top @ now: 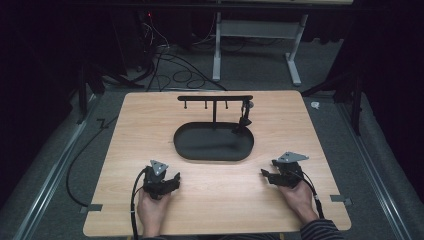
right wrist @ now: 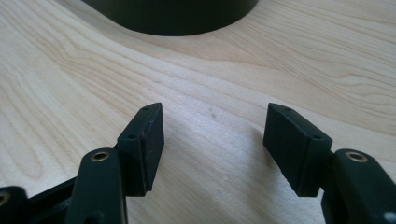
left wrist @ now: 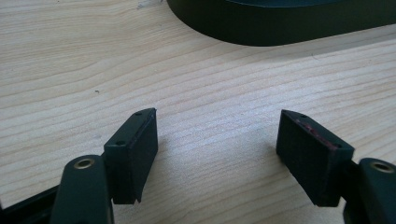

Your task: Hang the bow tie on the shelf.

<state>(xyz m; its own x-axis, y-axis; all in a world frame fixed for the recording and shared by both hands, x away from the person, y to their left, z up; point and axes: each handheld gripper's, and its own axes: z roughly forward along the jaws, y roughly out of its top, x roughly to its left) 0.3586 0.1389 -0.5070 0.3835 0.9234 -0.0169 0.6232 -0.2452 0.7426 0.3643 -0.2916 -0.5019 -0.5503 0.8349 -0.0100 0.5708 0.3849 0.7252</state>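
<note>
Both tools rested on the tabletop (top: pixel 210 200) in front of the black oval tray (top: pixel 190 150), jaws spread and empty: left tool (top: pixel 172 183) off the tray's near-left edge, right tool (top: pixel 265 174) off its near-right edge. Judged as the starting step; no grasp begun. A small dark item (top: pixel 243 120) hung from the right end of the T-shaped rack (top: pixel 215 98) rising from the tray (likely target). Next move would call for a forward reach over the tray's right end. The item's shape was too small to identify.
</note>
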